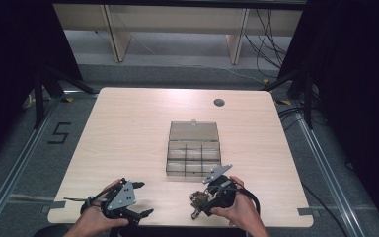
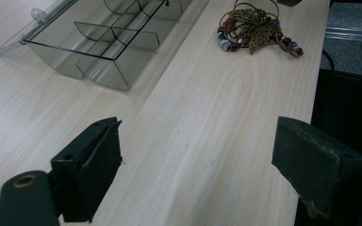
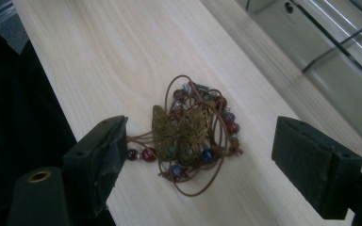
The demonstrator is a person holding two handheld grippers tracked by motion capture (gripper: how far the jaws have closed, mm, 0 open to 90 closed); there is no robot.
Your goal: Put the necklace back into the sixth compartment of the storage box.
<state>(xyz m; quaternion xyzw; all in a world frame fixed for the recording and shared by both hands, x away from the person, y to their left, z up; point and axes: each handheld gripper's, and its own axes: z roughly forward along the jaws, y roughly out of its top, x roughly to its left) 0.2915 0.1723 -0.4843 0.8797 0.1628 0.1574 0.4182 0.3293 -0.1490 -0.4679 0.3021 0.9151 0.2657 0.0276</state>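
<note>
We've got the table (image 1: 128,128) with the clear organizer box (image 1: 193,148) lying open mid-table. Left gripper (image 1: 140,199) idles, jaws apart. Right gripper (image 3: 198,155) hovers wide open around the butterfly bracelet (image 3: 191,134) near the front edge — looks like pre-grasp, so next: lower and close.

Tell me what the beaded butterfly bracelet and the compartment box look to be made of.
Bracelet: butterfly charm looks like antique-brass filigree metal with a dull sheen; glossy red and blue beads, glass or plastic, on brown cord, likely leather or waxed. Compartment box: smoky transparent plastic, since the dividers and table show through its walls.
</note>
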